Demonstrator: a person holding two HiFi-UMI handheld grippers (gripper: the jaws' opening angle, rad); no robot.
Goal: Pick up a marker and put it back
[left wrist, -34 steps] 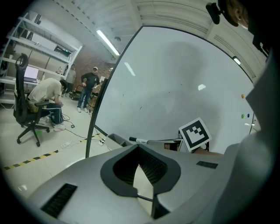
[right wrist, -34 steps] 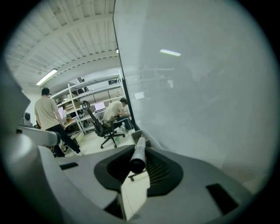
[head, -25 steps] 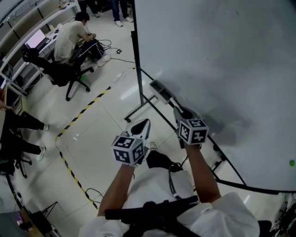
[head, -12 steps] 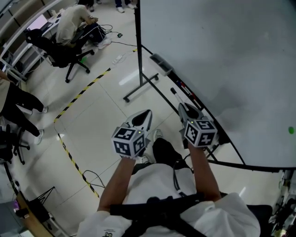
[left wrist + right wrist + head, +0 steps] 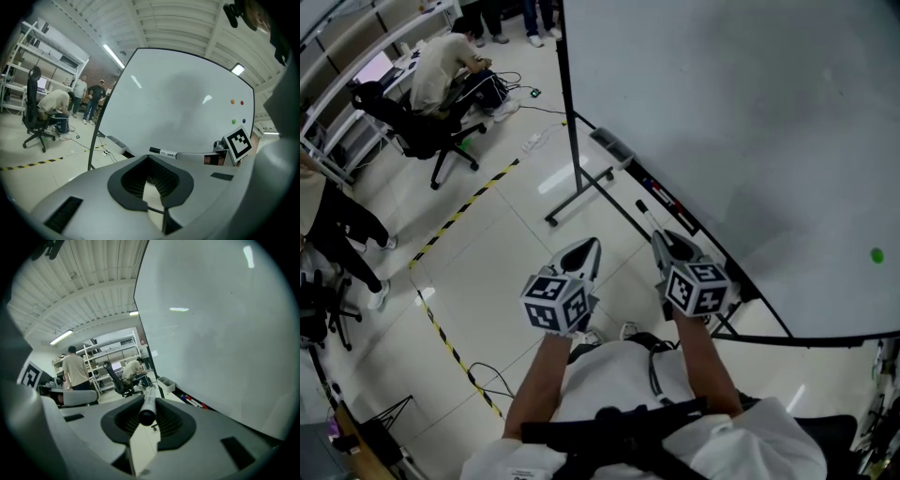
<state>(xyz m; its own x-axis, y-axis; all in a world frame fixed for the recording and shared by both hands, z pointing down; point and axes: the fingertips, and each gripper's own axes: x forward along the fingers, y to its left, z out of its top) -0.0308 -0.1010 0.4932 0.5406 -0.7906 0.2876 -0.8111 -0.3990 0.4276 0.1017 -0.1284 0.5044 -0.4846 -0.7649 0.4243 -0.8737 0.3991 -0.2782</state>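
Currently right tongs (image 5: 149, 425) grip the marker (image 5: 149, 401), axis pointing far; whiteboard tray (image 5: 196, 403) lies right; left tongs (image 5: 151, 183) apart, empty.

Left gripper (image 5: 586, 250) and right gripper (image 5: 662, 238): grey moulded shells, black ribbed pads (image 5: 162, 180) at the fingers, black-and-white marker cube (image 5: 555, 302) behind each. Clothing: white short-sleeved shirt (image 5: 600, 375), black harness straps (image 5: 609, 427).

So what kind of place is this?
Most likely an open lab or workshop office: a large whiteboard on a stand, an office chair near a laptop, and yellow-black tape on the tiled floor.
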